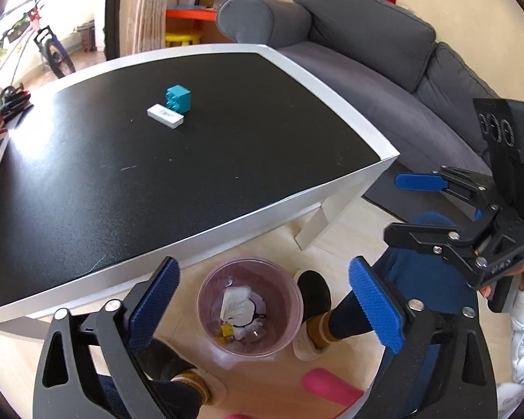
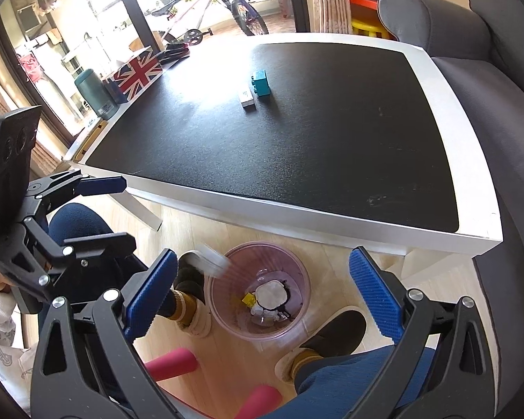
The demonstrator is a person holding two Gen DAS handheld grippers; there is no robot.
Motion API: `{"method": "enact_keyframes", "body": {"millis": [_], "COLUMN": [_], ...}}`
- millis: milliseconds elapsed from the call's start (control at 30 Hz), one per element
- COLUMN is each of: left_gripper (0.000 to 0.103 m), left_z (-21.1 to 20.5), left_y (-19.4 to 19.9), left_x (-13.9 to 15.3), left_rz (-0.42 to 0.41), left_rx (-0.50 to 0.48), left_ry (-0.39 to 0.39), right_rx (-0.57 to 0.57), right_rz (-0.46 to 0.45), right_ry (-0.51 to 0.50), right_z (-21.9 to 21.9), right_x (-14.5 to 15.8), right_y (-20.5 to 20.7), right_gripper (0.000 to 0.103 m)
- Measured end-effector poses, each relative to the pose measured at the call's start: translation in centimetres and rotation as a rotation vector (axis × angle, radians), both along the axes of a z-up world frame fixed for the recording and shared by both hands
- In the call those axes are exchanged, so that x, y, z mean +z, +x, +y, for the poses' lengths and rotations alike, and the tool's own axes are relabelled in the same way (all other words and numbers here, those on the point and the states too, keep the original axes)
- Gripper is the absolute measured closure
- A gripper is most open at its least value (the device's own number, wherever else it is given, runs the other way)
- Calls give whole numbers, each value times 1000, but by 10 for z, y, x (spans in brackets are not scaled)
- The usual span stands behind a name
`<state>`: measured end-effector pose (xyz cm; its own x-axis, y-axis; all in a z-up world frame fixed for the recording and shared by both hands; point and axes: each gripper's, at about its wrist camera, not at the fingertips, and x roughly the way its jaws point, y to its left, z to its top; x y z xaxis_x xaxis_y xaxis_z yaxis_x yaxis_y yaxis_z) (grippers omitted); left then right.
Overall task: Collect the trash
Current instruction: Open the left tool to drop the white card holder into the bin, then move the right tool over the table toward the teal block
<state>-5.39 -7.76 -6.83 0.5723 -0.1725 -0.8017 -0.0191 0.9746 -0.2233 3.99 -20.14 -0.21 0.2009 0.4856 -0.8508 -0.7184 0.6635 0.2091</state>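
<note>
A pink translucent bin [image 1: 286, 328] stands on the floor by the table's near edge and holds white wrappers [image 1: 235, 302] and a yellow piece [image 1: 227, 331]. My left gripper [image 1: 265, 303] hangs open above it, nothing between its blue pads. My right gripper [image 2: 262, 293] is also open over the bin [image 2: 297, 269], empty. A blurred white piece [image 2: 211, 260] shows at the bin's left rim. On the black tabletop lie a teal toy brick [image 1: 178, 97] and a small white box [image 1: 166, 116], side by side. Each gripper appears in the other's view: right gripper [image 1: 408, 209], left gripper [image 2: 115, 213].
A grey sofa [image 1: 366, 52] runs along the table's right side. A Union Jack box [image 2: 138, 71] and a green flask [image 2: 94, 92] stand at the table's far left. The person's slippered feet [image 1: 312, 314] flank the bin, with pink rollers [image 2: 171, 363] on the floor nearby.
</note>
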Motion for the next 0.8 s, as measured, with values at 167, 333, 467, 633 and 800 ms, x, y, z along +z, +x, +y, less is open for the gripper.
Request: {"method": "enact_keyframes", "body": {"millis": [167,333,467,633,800], "left_gripper": [8,8,8,8,8], "left_z": [4,5,6,10,17], "left_y": [-1,-1,-2,-2,-3], "left_x": [-1,0,1,4,10], "left_rz": [11,12,8,2,-10], "left_rx": [18,23,25,36,54], "left_ry": [9,2,0,-1,4], "right_rx": [2,8,9,13,21], "right_rz": [12,14,10,5,-5], "right_ry": [-2,0,2,5,12], "right_z": [2,5,6,8,13], "right_x": [-4,-3,-1,1,7], "right_y": [0,-1,-1,-1,3], "right_gripper": [6,6,6,6,6]}}
